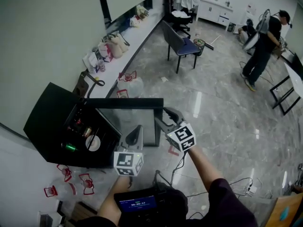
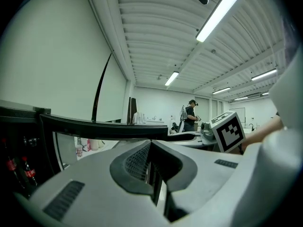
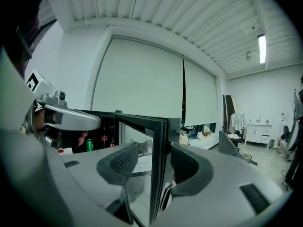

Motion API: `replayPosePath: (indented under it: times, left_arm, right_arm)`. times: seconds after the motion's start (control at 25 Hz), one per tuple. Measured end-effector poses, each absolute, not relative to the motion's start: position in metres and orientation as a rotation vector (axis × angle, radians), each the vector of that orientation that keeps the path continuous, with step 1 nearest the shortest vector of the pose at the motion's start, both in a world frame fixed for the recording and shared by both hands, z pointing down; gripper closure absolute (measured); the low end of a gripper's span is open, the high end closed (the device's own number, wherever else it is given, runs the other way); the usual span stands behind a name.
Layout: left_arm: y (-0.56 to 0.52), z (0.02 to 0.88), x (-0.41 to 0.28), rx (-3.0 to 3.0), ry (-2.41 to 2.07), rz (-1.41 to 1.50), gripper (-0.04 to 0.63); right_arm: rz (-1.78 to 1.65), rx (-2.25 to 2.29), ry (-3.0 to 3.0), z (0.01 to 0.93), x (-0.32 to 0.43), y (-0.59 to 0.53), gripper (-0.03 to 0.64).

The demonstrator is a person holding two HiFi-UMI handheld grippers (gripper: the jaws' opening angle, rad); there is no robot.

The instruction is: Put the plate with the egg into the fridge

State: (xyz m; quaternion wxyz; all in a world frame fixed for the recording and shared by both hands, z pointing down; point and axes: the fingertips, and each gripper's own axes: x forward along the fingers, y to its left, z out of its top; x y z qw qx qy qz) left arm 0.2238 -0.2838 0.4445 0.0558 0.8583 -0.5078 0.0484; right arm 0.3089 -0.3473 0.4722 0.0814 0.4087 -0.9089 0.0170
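1. Head view, scene. A black fridge stands at the left with its glass door swung wide. The plate lies on a shelf inside, near a green can. The egg on it is too small to make out with certainty.
2. Head view, tools. The left gripper is held in front of the door's glass, between the opening and the door's free edge. The right gripper sits at that free edge. Both are well apart from the plate. A person stands far off on the grey floor.
3. Left gripper view. The left gripper has its jaws pressed together with nothing between them. The door's dark top rail runs across just beyond the tips. Red-capped bottles show in the fridge at the left, and the right gripper's cube shows at the right.
4. Right gripper view. The right gripper has its jaws spread, and the door's upright edge stands between them — the pads do not clamp it. The can shows inside the fridge, past the left gripper.
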Motion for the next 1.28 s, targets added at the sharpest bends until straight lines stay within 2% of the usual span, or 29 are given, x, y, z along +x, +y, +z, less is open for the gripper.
replayPosePath:
  times: [0.48, 1.04, 1.28]
  left_arm:
    - [-0.188, 0.448, 0.146, 2.59, -1.556, 0.134, 0.586]
    - [-0.041, 0.452, 0.009, 2.524, -1.615, 0.075, 0.586]
    - [-0.03, 0.442, -0.036, 2.454, -1.714, 0.023, 0.586]
  right_arm:
    - [0.026, 1.462, -2.65, 0.466, 0.28, -0.244, 0.417]
    - [-0.165, 1.32, -2.659, 0.457, 0.124, -0.07, 0.417]
    - [-0.181, 1.198, -2.747, 0.428, 0.082, -0.065, 0.417]
